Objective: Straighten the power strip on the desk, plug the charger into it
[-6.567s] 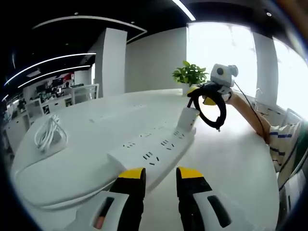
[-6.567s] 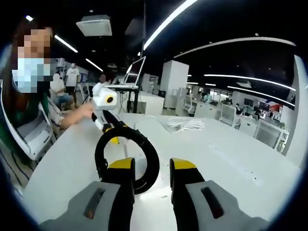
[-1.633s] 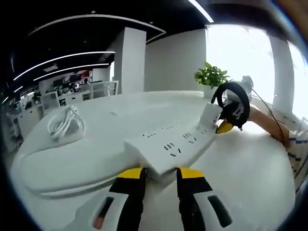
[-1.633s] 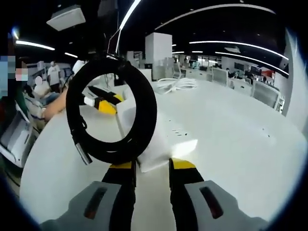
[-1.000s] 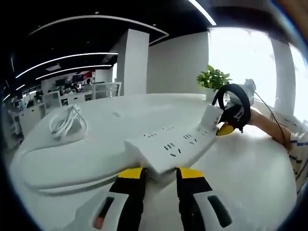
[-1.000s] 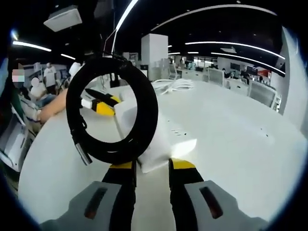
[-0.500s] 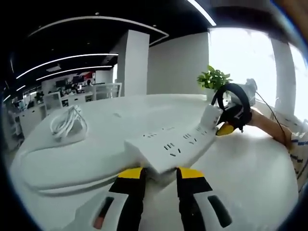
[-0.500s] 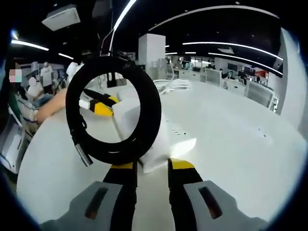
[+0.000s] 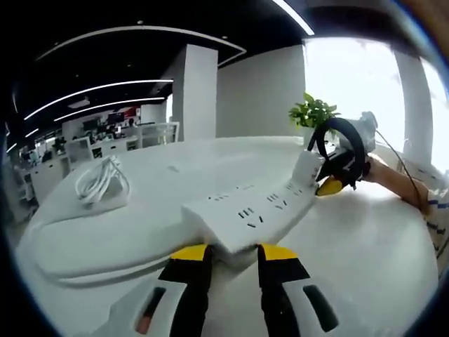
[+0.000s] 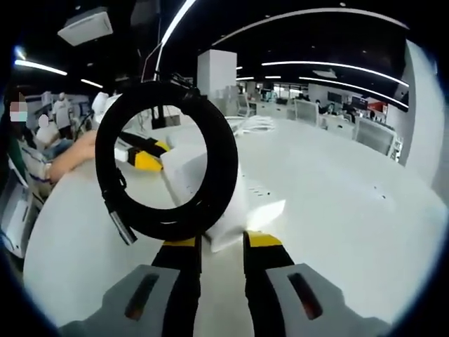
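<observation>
White desk (image 9: 365,246) | left tool (image 9: 233,254) pinches power strip (image 9: 252,214) end | right tool (image 10: 217,242) pinches charger (image 10: 203,189) — open desk around.

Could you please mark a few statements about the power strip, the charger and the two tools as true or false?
1. The left tool grips one end of the white power strip. True.
2. The right tool is open and holds nothing. False: it is shut on the white charger at the strip's other end.
3. A black coiled cable hangs by the charger. True.
4. The coiled white cable lies on top of the power strip. False: it lies apart on the desk.
5. A green plant stands at the desk's far side. True.
</observation>
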{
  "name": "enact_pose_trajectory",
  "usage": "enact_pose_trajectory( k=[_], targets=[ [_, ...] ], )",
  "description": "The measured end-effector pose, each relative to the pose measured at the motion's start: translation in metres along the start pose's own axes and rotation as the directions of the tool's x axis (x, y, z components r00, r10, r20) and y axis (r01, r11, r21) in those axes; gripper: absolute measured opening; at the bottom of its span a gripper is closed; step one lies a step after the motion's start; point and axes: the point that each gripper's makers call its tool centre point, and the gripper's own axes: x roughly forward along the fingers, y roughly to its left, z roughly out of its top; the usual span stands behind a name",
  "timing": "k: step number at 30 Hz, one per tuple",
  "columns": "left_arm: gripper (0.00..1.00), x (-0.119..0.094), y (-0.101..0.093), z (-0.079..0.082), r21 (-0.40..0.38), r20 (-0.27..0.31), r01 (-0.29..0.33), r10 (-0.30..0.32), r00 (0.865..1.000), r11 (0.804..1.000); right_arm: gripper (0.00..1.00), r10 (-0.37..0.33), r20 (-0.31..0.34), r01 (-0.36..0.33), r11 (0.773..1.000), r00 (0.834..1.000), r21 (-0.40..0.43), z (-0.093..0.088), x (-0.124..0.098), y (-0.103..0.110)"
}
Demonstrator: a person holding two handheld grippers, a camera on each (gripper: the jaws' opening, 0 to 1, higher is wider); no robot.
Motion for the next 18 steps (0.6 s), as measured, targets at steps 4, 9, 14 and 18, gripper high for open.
enact_pose_trajectory(
  k=[4,9,14,18],
  targets=[
    [0.27,0.0007,0.0011,0.0000,0.004,-0.001,-0.006,0.006,1.000,1.000,0.22,-0.007,0.000,0.007,1.000,1.000,0.000,0.0004,0.0008,0.0003],
    [0.27,0.0006,0.0021,0.0000,0.004,-0.001,-0.009,0.009,1.000,1.000,0.22,-0.007,0.001,0.007,1.000,1.000,0.005,0.0005,0.0008,-0.0002],
    [0.27,0.0006,0.0014,-0.0003,0.000,-0.001,-0.010,0.010,1.000,1.000,0.22,-0.008,-0.001,0.008,1.000,1.000,0.003,0.0009,0.0006,-0.0015],
    [0.28,0.0006,0.0016,0.0002,-0.008,0.001,-0.010,0.010,1.000,1.000,0.22,-0.011,-0.005,0.011,1.000,1.000,-0.005,0.0006,0.0008,-0.0006]
  ],
)
